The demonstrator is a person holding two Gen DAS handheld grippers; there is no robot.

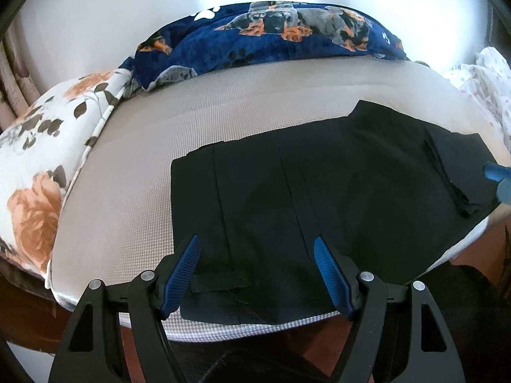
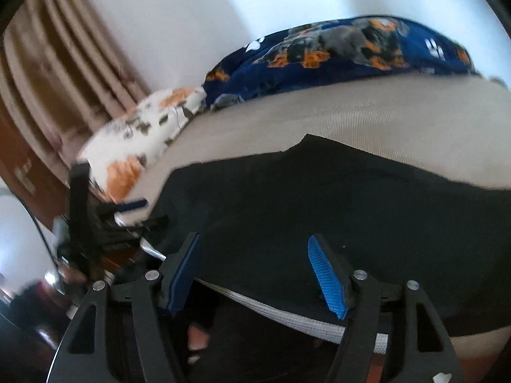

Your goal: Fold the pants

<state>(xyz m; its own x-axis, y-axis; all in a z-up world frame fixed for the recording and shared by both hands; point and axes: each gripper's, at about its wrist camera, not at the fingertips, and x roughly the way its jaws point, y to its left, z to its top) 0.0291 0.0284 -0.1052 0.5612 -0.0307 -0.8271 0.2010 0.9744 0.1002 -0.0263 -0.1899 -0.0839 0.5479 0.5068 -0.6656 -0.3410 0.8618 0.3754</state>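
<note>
Black pants (image 1: 319, 185) lie flat on a beige padded surface (image 1: 223, 105), waistband at the right, hems at the left near the front edge. My left gripper (image 1: 257, 245) is open and empty, hovering over the hem end of the pants. My right gripper (image 2: 254, 244) is open and empty, above the pants (image 2: 351, 198) near the front edge. Its blue tip (image 1: 498, 175) shows at the right edge of the left wrist view, beside the waistband. The left gripper (image 2: 127, 207) shows at the left of the right wrist view.
A white pillow with orange flowers (image 1: 48, 159) lies at the left. A blue dog-print blanket (image 1: 271, 41) lies along the back, against a white wall. A white dotted cloth (image 1: 485, 79) lies at the right. Brown curtains (image 2: 64, 79) hang at the left.
</note>
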